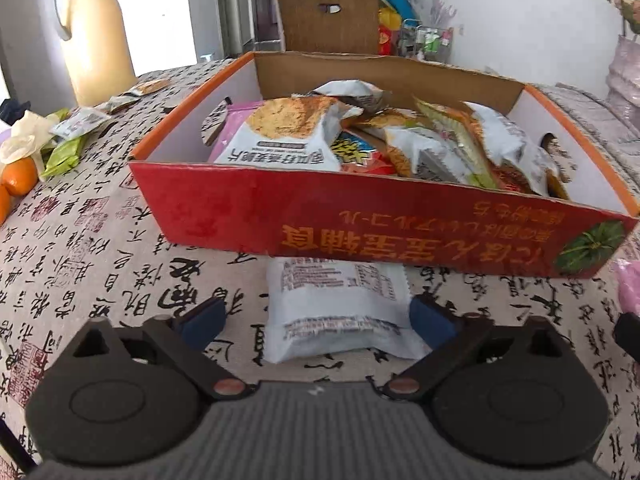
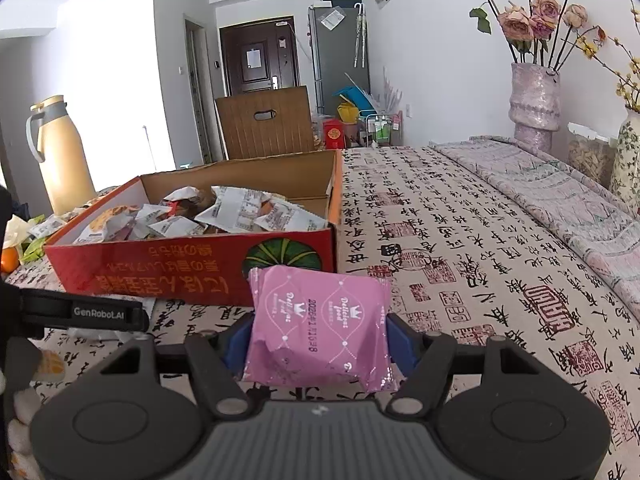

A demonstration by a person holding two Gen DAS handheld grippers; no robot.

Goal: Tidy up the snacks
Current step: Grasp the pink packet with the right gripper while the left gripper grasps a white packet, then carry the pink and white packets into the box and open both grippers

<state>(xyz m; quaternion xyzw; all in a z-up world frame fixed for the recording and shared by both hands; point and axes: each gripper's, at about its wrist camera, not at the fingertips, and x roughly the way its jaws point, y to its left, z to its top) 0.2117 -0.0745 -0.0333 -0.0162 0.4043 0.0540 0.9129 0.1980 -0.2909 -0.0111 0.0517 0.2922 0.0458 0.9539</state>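
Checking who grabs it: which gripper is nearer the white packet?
Left. The left gripper straddles the white packet, jaws open; the right gripper holds a pink packet farther off.

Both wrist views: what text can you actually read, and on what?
"GenRobot.AI": strap on the left tool.
"Delicious food": pink packet in the right tool.
Date on the pink packet: partly legible, not sure.
Yellow characters on the red box: upside down, unreadable.
White packet print: too blurred.

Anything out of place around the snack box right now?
Yes: a white snack packet lies on the tablecloth with one end tucked under the red box. More wrappers lie loose beside the thermos.
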